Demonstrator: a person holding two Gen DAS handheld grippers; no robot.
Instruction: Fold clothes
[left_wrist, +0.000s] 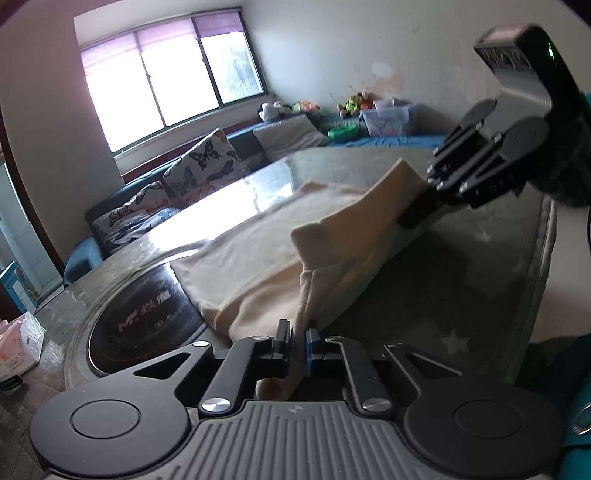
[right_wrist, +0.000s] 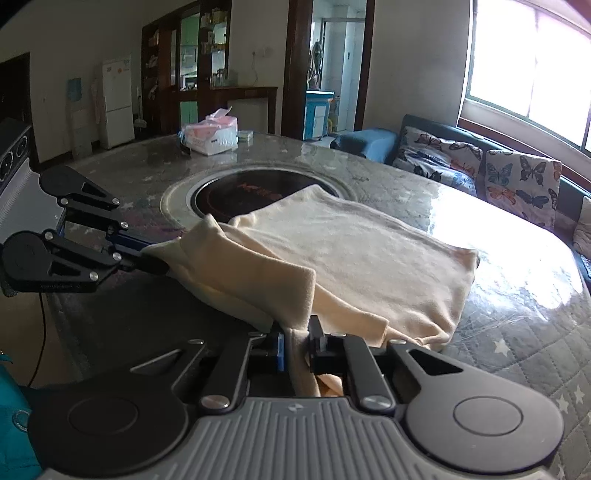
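Both grippers, left (left_wrist: 295, 341) and right (right_wrist: 297, 341), are clamped shut on the near edge of a cream garment (right_wrist: 351, 251) lying on the marble table (right_wrist: 480, 332); the fold seems underway, calling next for an even carry toward the far edge.

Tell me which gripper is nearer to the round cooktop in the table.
Left. The left gripper pinches the cloth edge right beside the cooktop; the right gripper pinches the cloth's other near corner, farther away.

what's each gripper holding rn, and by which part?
Both are shut on the cream garment: left gripper and right gripper each pinch a bunched bit of its near edge, lifted off the table.
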